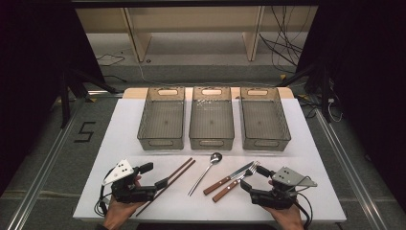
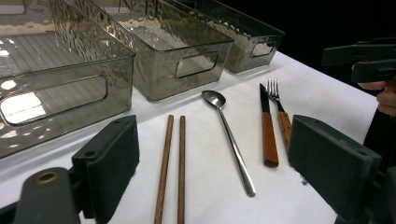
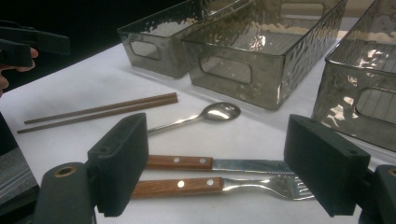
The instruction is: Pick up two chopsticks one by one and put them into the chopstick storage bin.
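Near the front of the worktop (image 1: 306,143), both tools gape wide, holding nothing. Left tool (image 1: 157,175) sits beside the chopsticks (image 1: 168,183), whose long axis slants away rightward; right tool (image 1: 251,178) faces the knife (image 1: 228,178) and fork (image 1: 235,184).

A white table (image 1: 143,201) is bearing three smoky grey translucent bins (image 1: 211,125) with a rippled, hammered pattern on their walls. The chopsticks (image 1: 173,176) are showing reddish brown. The spoon (image 1: 205,172) is gleaming silver. The knife (image 3: 210,164) and fork (image 3: 219,185) are showing brown wooden handles, seemingly with pale rivets. Both grippers' pads (image 2: 109,161) are looking matte black.
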Tool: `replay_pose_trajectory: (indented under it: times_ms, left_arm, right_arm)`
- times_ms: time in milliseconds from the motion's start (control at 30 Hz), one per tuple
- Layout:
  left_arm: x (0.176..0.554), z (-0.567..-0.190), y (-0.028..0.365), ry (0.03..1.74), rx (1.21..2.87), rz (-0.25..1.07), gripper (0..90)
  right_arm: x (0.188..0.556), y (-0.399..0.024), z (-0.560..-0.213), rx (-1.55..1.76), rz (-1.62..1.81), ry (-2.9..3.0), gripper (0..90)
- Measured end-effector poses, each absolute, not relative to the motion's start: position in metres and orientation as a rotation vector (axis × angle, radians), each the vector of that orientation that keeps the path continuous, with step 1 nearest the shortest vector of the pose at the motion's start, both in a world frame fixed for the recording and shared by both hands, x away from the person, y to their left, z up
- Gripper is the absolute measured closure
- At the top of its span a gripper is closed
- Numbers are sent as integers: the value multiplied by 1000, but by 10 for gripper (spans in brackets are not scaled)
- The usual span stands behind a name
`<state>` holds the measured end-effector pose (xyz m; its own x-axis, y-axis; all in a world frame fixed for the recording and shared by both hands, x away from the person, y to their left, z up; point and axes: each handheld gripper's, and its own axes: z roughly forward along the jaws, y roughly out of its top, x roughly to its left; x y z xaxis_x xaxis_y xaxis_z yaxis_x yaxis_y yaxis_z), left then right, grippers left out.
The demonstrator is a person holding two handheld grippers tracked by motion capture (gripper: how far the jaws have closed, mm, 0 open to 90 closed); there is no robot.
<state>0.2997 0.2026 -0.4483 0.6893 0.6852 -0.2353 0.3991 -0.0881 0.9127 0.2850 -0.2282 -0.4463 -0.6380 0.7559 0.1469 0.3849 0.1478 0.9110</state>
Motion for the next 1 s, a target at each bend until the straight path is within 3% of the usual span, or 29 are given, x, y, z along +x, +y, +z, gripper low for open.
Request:
replay_pose_trajectory:
  times_ms: [367,1000]
  left_arm:
    - [306,-439,201,907,1772,324,161]
    - [351,-425,185,1088,2216,277,207]
  right_arm:
    - [285,-228,-445,1097,1481,2087,227]
    - [283,-227,-440,1059,1456,2097,227]
